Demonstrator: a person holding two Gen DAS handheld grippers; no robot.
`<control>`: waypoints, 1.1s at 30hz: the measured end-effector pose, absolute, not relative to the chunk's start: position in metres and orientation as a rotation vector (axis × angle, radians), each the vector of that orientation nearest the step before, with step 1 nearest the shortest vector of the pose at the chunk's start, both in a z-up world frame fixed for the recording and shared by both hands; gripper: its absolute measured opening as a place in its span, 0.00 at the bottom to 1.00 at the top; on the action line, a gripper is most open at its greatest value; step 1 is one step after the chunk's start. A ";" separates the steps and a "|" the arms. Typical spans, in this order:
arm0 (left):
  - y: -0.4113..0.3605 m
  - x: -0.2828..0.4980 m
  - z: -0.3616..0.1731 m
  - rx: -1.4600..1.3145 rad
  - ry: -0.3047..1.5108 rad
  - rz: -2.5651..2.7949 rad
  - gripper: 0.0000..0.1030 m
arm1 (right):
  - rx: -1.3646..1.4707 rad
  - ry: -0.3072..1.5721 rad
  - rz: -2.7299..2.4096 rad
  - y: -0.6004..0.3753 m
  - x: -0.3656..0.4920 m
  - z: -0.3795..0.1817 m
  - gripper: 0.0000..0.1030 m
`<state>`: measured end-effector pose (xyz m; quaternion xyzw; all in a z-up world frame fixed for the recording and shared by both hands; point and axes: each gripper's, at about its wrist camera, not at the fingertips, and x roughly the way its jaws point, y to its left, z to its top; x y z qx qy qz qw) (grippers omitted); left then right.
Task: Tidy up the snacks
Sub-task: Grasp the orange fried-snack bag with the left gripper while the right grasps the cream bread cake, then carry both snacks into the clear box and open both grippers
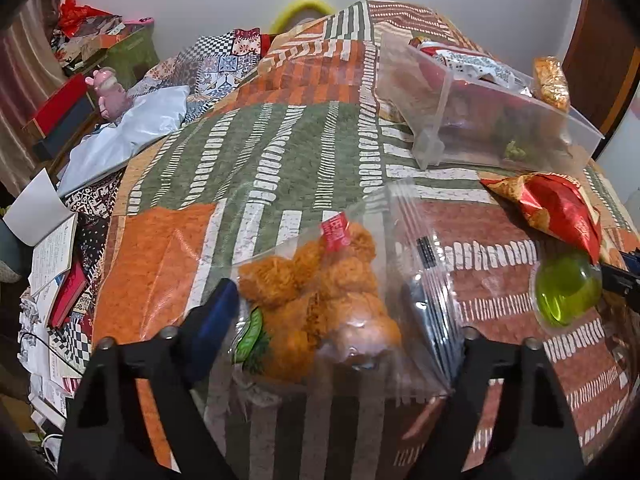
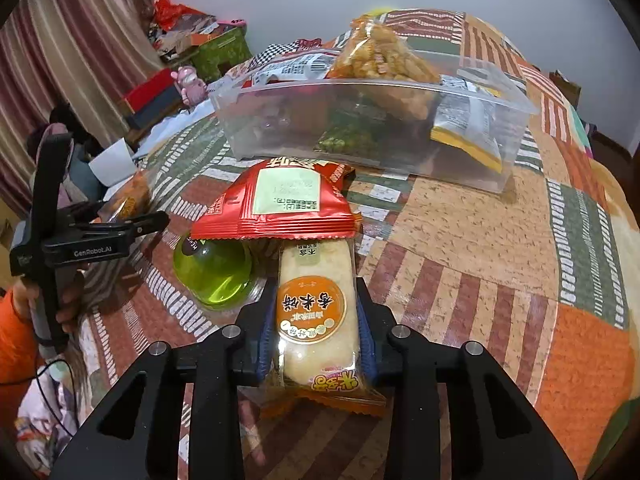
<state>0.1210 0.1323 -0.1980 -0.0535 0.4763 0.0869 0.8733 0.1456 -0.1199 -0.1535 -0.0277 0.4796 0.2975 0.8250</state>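
In the left wrist view a clear bag of orange fried snacks (image 1: 320,288) lies on the patchwork bedspread (image 1: 280,152) between the fingers of my left gripper (image 1: 326,296). The blue left pad (image 1: 218,316) touches its edge, and the right finger shows dark through the creased plastic. My right gripper (image 2: 316,292) is shut on a rice cracker packet (image 2: 316,320). The packet's far end lies under a red snack packet (image 2: 276,200). A green jelly cup (image 2: 216,276) sits just to the left. The clear bin (image 2: 372,120) beyond holds several snack packs.
The bin (image 1: 500,120), red packet (image 1: 560,208) and jelly cup (image 1: 566,288) lie to the right of the left gripper. Books and papers (image 1: 52,264) crowd the floor off the bed's left edge. A pink toy (image 1: 108,92) and boxes stand by the curtain.
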 end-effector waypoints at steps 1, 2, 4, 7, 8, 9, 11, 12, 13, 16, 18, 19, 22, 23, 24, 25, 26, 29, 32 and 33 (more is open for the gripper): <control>0.132 0.120 -0.197 -0.107 0.993 0.184 0.70 | -0.058 1.016 0.630 -0.122 0.145 -0.153 0.30; 0.131 0.118 -0.195 -0.091 0.989 0.189 0.61 | -0.056 1.012 0.628 -0.123 0.144 -0.152 0.30; 0.127 0.115 -0.190 -0.060 0.979 0.194 0.49 | -0.044 1.005 0.626 -0.127 0.142 -0.150 0.30; 0.124 0.110 -0.179 -0.073 0.956 0.163 0.37 | -0.035 0.989 0.616 -0.133 0.140 -0.144 0.30; 0.124 0.109 -0.174 -0.080 0.951 0.154 0.35 | -0.035 0.984 0.610 -0.135 0.139 -0.142 0.30; 0.123 0.109 -0.172 -0.084 0.948 0.148 0.34 | -0.035 0.977 0.604 -0.137 0.138 -0.140 0.30; 0.119 0.108 -0.163 -0.089 0.931 0.131 0.31 | -0.031 0.966 0.589 -0.144 0.137 -0.135 0.30; 0.116 0.108 -0.160 -0.088 0.923 0.127 0.30 | -0.026 0.960 0.583 -0.147 0.137 -0.133 0.30; 0.113 0.107 -0.155 -0.089 0.913 0.116 0.30 | -0.020 0.950 0.576 -0.152 0.136 -0.130 0.30; 0.106 0.107 -0.145 -0.097 0.893 0.092 0.28 | 0.000 0.916 0.558 -0.162 0.135 -0.118 0.30; 0.099 0.108 -0.136 -0.100 0.874 0.074 0.28 | 0.009 0.894 0.553 -0.166 0.135 -0.112 0.30; 0.097 0.108 -0.132 -0.099 0.867 0.067 0.28 | 0.011 0.883 0.550 -0.167 0.135 -0.109 0.30; 0.087 0.111 -0.120 -0.096 0.839 0.047 0.28 | 0.017 0.854 0.547 -0.168 0.134 -0.101 0.30; 0.085 0.112 -0.116 -0.098 0.831 0.040 0.28 | 0.019 0.847 0.547 -0.167 0.135 -0.099 0.30; 0.082 0.114 -0.111 -0.100 0.823 0.032 0.28 | 0.020 0.841 0.546 -0.167 0.136 -0.096 0.30; 0.081 0.116 -0.108 -0.101 0.817 0.028 0.28 | 0.021 0.831 0.544 -0.167 0.137 -0.094 0.30; 0.079 0.119 -0.104 -0.102 0.807 0.024 0.28 | 0.023 0.825 0.543 -0.168 0.138 -0.092 0.30; 0.072 0.128 -0.090 -0.104 0.778 0.007 0.28 | 0.032 0.804 0.541 -0.169 0.145 -0.085 0.30; 0.068 0.138 -0.078 -0.104 0.751 -0.001 0.28 | 0.037 0.784 0.538 -0.168 0.151 -0.079 0.30; 0.067 0.141 -0.075 -0.103 0.744 -0.003 0.28 | 0.039 0.778 0.537 -0.169 0.153 -0.077 0.30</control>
